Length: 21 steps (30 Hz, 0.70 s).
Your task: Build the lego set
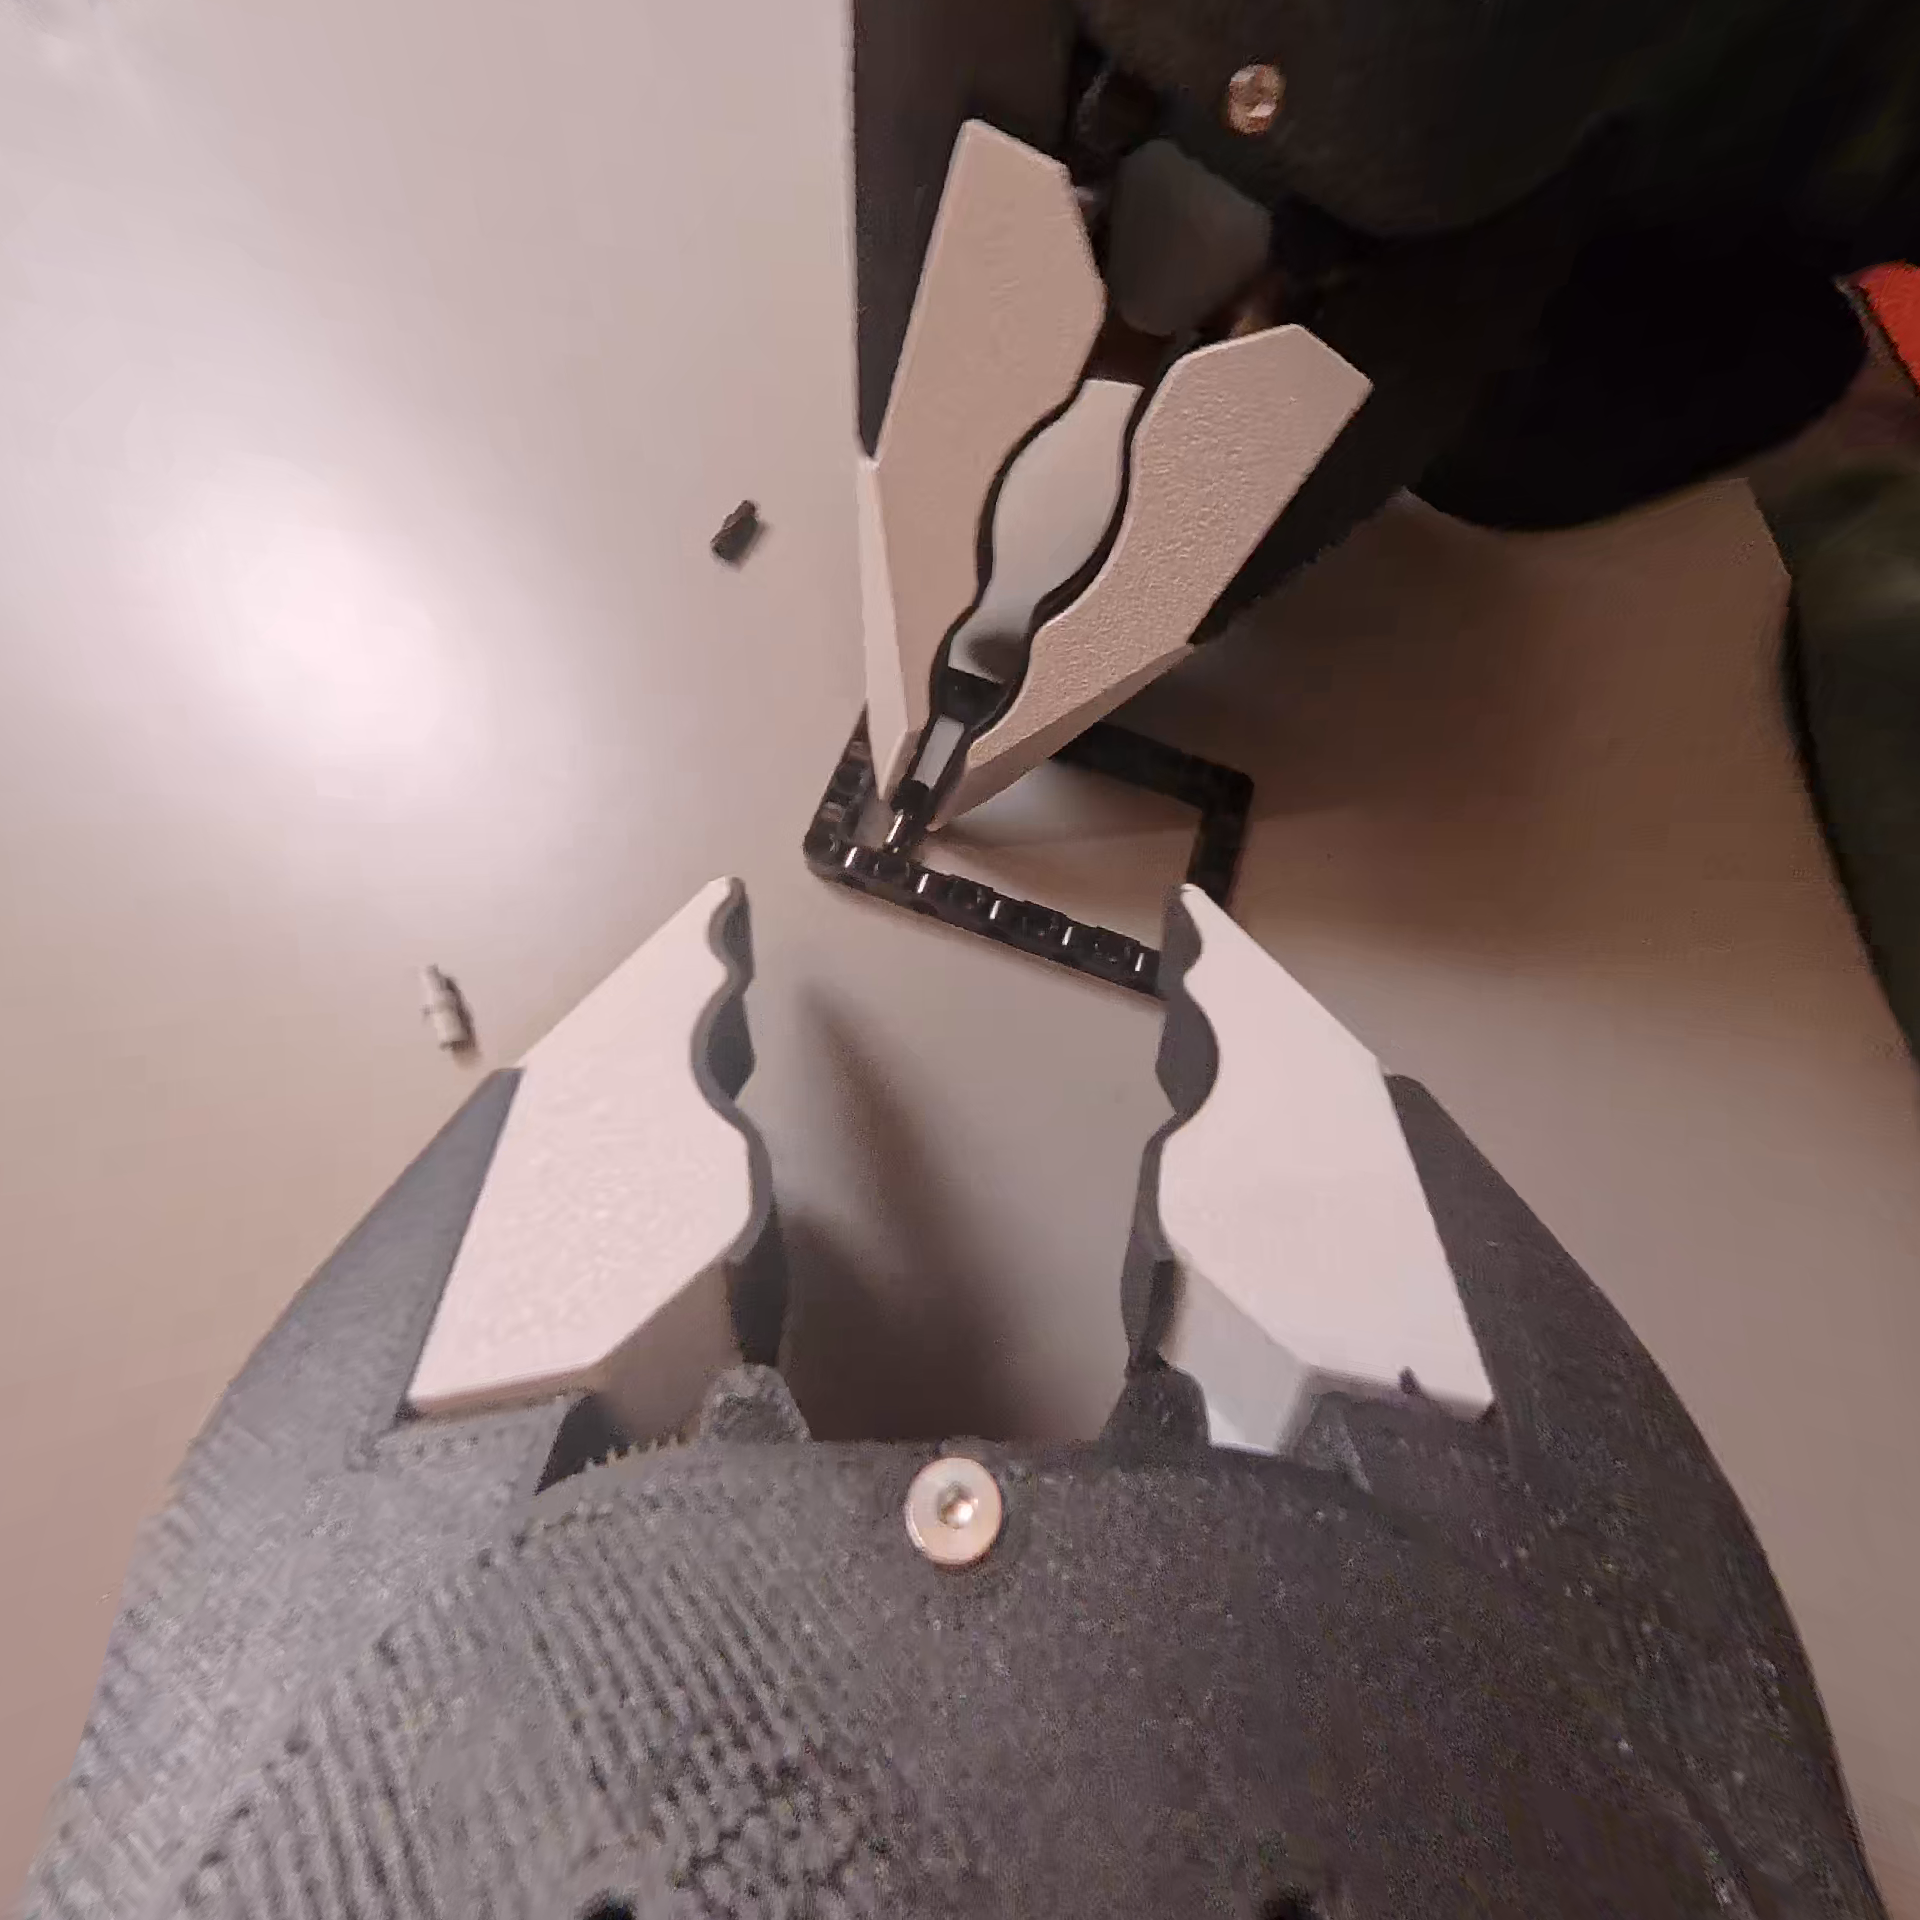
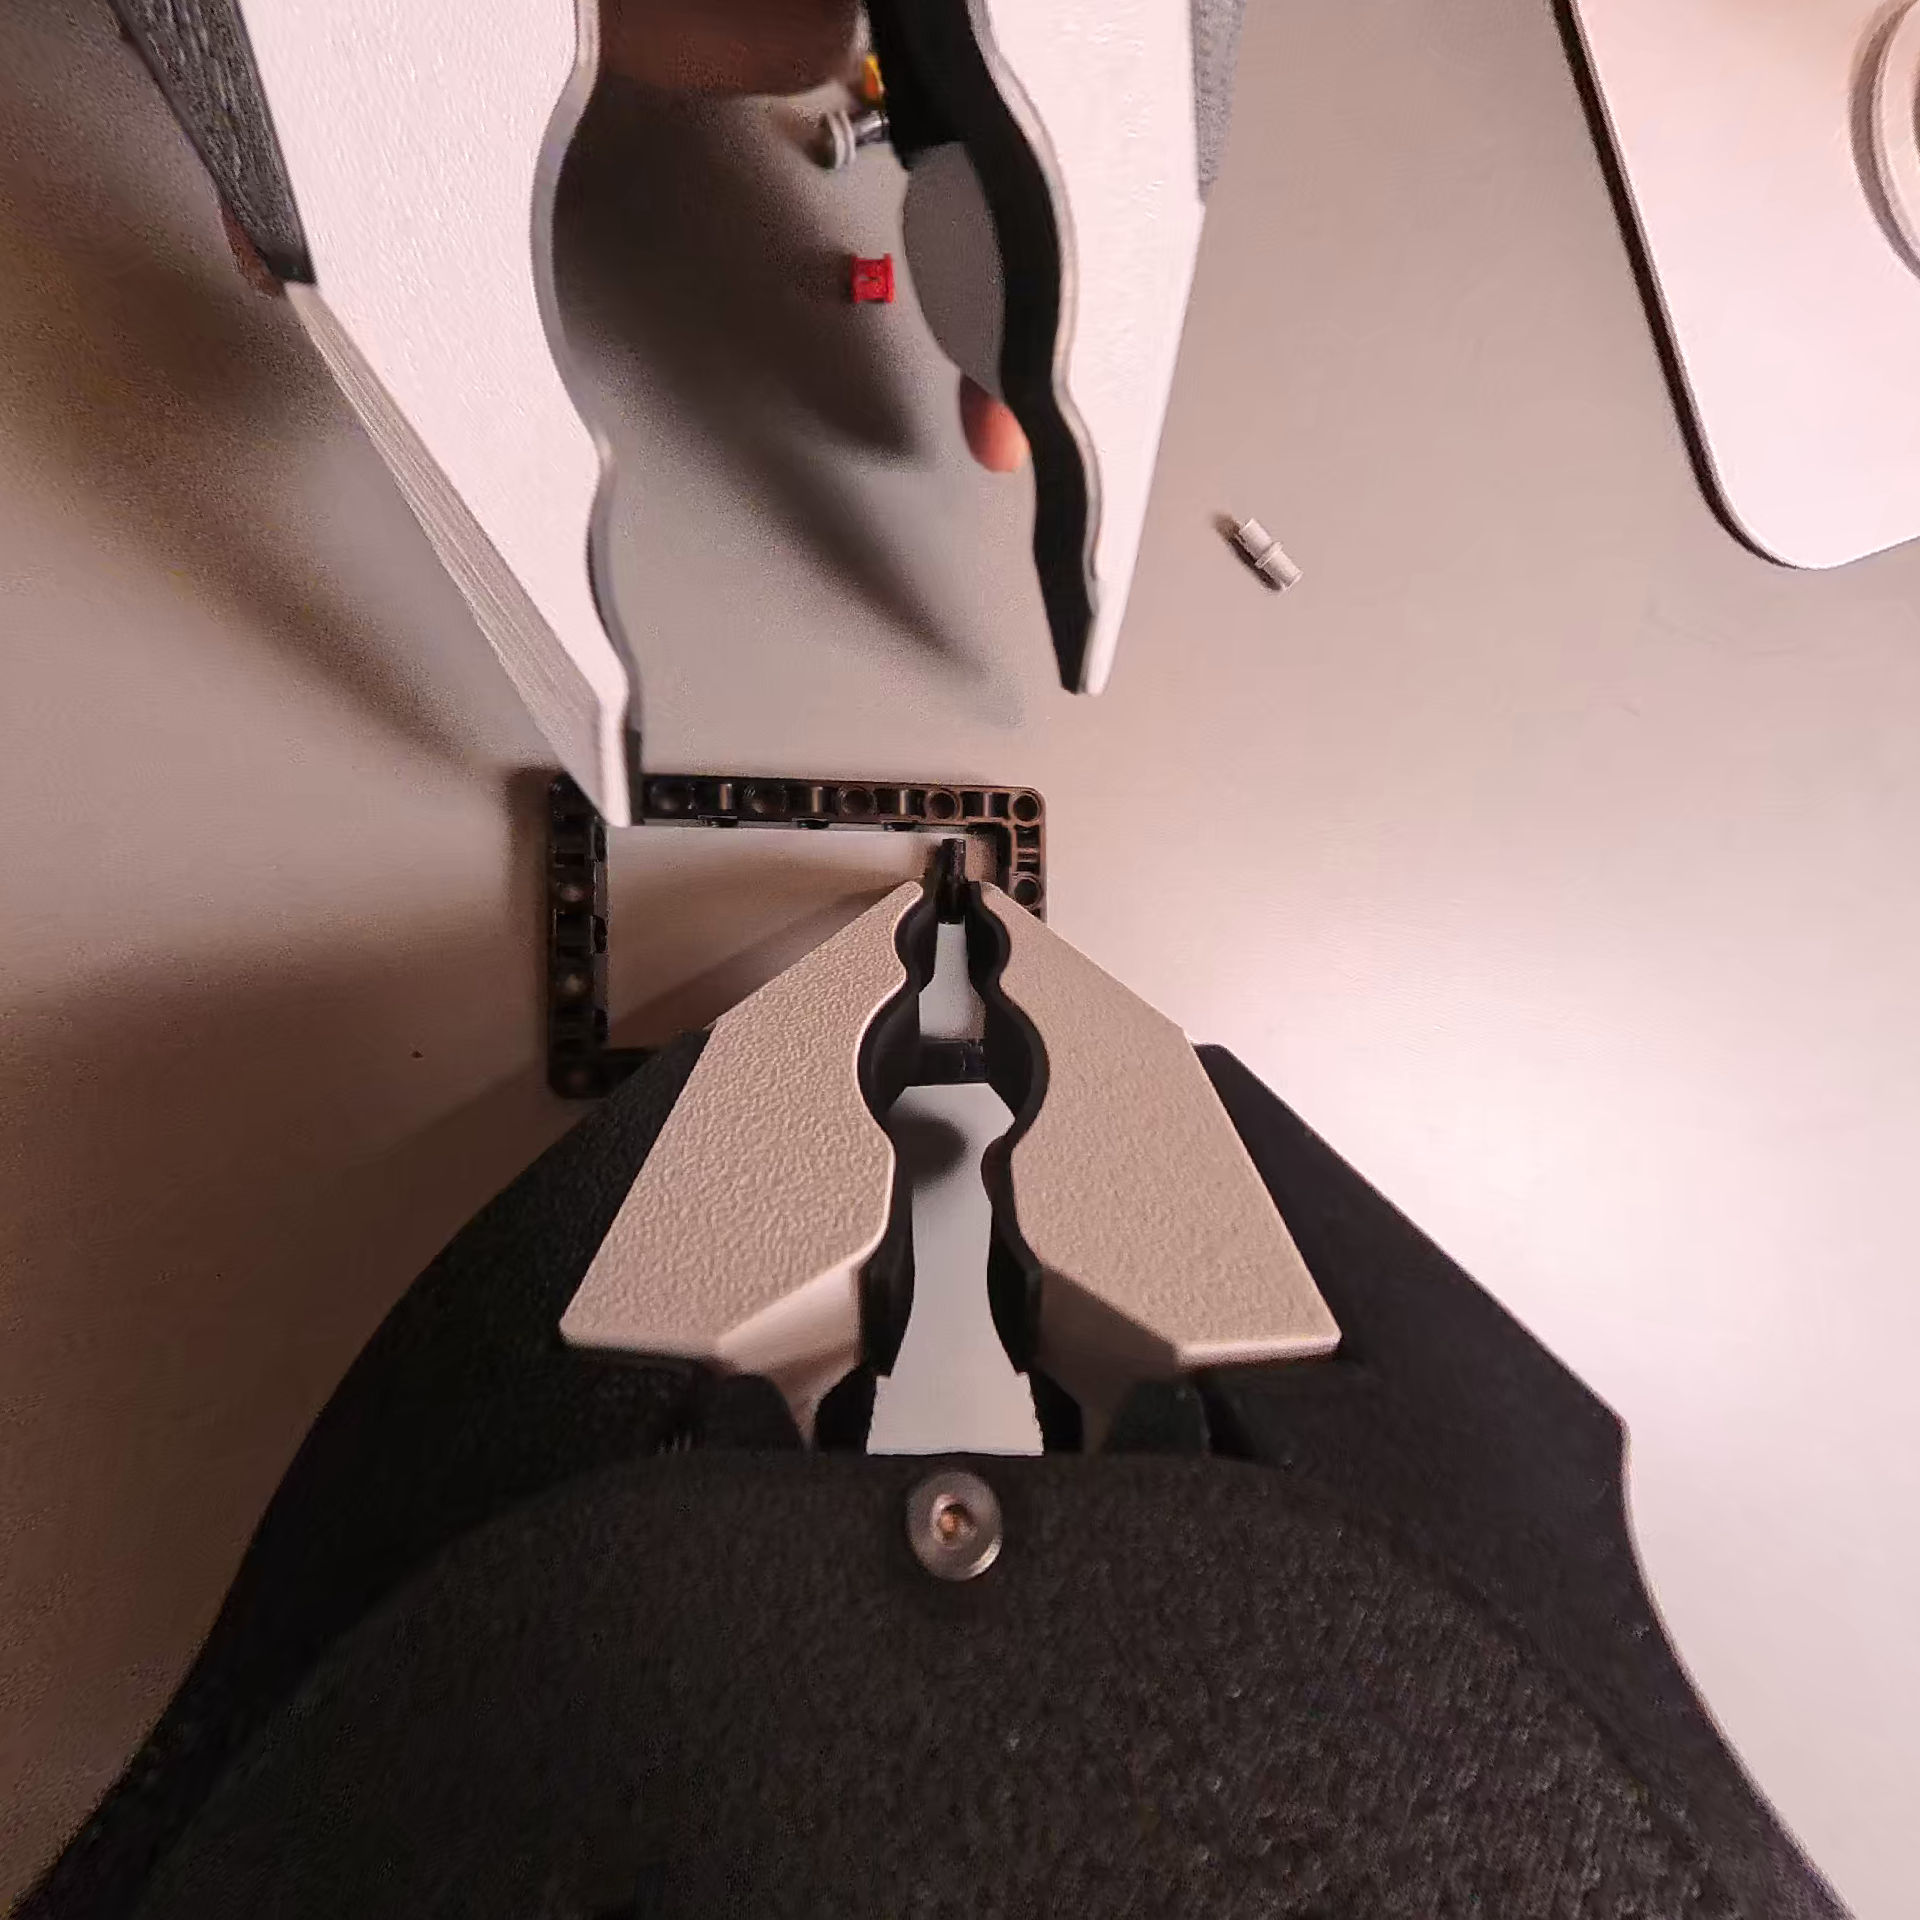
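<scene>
Two grippers meet over one black frame (image 2: 800,802), a flat rectangular beam piece full of round holes, lying on the table (image 1: 312,416) at the middle of both views; the right gripper (image 2: 950,894) is nearly closed, its tips pinching a small black pin (image 2: 949,871) and aiming it at the frame's corner, low centre in the left wrist view (image 1: 902,826); the left gripper (image 1: 956,925) is spread wide and holds nothing, one fingertip (image 2: 613,769) resting on or just above the frame's top left corner in the right wrist view, though contact cannot be confirmed. The main risk, as I judge it, is the pin going in crooked; it is short and smooth, gripped only at its end, so a slight tilt could make it twist out of the tips or jam at the hole's lip; a sideways push could also slide the light frame over the glossy table if the left fingertip is not truly bearing down. The fingers are pale, grainy plates with wavy black inner edges; the gripper bodies are coarse, dark printed plastic with one bright screw each. Spare parts lie loose: a grey pin (image 1: 445,1010) at left centre of the left wrist view, another black pin (image 1: 736,528) above it, and a red piece (image 2: 871,278) at the upper middle of the right wrist view.
</scene>
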{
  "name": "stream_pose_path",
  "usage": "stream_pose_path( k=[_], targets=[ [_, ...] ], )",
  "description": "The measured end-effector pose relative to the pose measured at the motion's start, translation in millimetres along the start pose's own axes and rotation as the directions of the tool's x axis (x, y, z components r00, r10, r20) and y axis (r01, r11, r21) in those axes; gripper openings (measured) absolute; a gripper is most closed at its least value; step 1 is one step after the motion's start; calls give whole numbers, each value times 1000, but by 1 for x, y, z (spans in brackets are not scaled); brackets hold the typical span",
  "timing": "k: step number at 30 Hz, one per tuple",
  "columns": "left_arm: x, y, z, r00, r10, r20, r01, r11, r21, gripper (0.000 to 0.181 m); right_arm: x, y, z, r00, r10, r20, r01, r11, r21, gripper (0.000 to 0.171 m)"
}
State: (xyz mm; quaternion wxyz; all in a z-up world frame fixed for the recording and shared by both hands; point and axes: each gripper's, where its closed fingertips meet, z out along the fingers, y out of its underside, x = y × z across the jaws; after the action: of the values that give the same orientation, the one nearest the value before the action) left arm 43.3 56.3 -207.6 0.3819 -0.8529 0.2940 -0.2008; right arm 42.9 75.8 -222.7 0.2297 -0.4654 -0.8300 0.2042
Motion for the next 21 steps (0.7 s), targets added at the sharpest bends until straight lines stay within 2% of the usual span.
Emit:
stream_pose_path(
  k=[4, 9, 12, 16, 21],
  targets=[
    [5, -4, 5, 988, 122, -94, -123, 992, -4, 96, -3, -1, -2, 1000, -5, 26, 4, 1000, 19, 2],
    [15, 11, 14, 963, 207, -171, -230, 965, -127, 107, 0, 4, -5, 999, 23, 39, -24, 999, 29, 2],
    [17, 16, 18, 957, 249, -150, -270, 952, -142, 103, 0, 4, -5, 999, 22, 45, -23, 999, 29, 2],
    [22, 14, 18, 959, 250, -135, -264, 959, -103, 86, -3, 2, -1, 999, 1, 47, -2, 1000, 14, 2],
    [22, 14, 18, 967, 225, -123, -234, 970, -70, 86, -6, 2, -2, 999, -49, 22, 49, 999, 11, 2]
  ],
)
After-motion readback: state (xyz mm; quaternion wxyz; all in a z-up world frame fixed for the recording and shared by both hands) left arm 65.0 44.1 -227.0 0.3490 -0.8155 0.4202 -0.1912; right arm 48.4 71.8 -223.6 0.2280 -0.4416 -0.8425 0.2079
